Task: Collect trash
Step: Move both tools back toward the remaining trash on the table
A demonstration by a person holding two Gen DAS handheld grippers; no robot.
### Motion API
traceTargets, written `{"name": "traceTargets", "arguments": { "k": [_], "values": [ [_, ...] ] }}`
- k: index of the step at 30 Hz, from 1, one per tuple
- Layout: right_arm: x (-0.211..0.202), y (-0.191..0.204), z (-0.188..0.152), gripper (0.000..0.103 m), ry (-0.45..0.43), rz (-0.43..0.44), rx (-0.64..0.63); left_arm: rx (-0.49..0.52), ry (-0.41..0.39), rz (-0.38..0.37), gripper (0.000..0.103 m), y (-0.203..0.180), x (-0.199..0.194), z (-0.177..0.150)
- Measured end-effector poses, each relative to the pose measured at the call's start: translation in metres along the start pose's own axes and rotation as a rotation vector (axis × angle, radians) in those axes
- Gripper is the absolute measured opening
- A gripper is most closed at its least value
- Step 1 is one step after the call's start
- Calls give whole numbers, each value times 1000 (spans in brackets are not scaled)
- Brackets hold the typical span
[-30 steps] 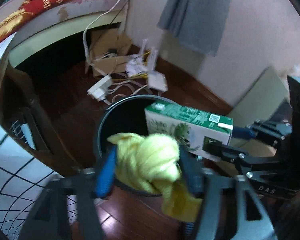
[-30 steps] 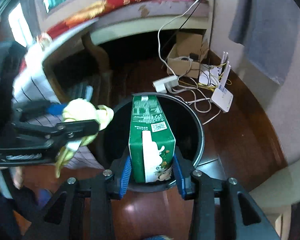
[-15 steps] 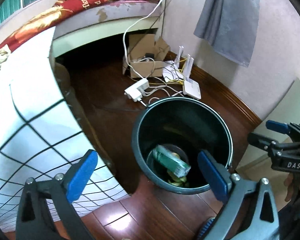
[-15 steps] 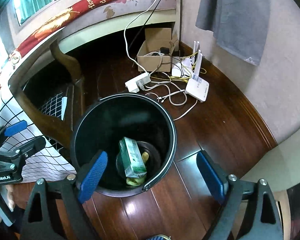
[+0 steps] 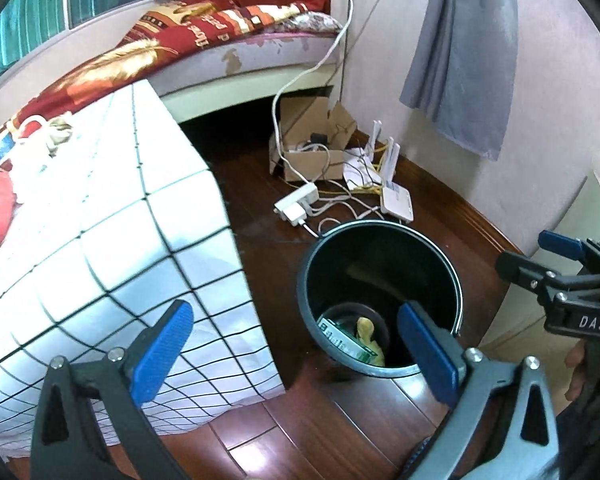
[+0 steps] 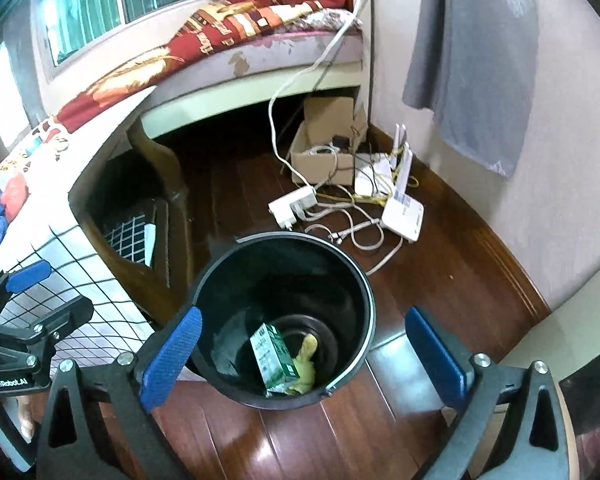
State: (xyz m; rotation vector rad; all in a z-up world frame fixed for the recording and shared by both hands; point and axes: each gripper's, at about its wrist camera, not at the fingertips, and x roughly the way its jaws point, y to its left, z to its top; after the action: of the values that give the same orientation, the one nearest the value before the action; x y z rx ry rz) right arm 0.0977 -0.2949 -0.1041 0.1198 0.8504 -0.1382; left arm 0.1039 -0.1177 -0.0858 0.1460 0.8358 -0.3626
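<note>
A black bin [image 5: 452,276] [image 6: 364,292] stands on the wooden floor. Inside it lie a green and white carton [image 5: 342,340] [image 6: 272,356] and a crumpled yellow cloth [image 5: 366,330] [image 6: 306,360]. My left gripper [image 5: 296,348] is open and empty, above and in front of the bin; it also shows at the left edge of the right wrist view [image 6: 44,288]. My right gripper [image 6: 304,356] is open and empty above the bin's near rim; it also shows at the right edge of the left wrist view [image 5: 540,256].
A table with a white checked cloth [image 5: 100,216] stands left of the bin, with red and blue items on top [image 6: 4,200]. A cardboard box [image 6: 328,152], power strip [image 6: 294,206], white router [image 6: 404,216] and cables lie behind the bin. A bed [image 6: 260,32] is at the back.
Both grippers opened and dropped the carton and the yellow cloth into the bin. Both then rose and drew back from the bin.
</note>
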Motion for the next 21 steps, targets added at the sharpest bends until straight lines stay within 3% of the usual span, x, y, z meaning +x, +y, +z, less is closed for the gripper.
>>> {"name": "traceTargets", "arguments": {
  "k": [12,18,21],
  "values": [
    [-19,53,16,103,-90,39,-85,-87,-65,68,103,43,-37,-4],
    [-24,98,28,103,-166,106,-135,-158,-137,118,103,87,-73,-13],
    [-22,126,36,103,-147,151,-172,-207,-176,163,103,115,-91,-20]
  ]
}}
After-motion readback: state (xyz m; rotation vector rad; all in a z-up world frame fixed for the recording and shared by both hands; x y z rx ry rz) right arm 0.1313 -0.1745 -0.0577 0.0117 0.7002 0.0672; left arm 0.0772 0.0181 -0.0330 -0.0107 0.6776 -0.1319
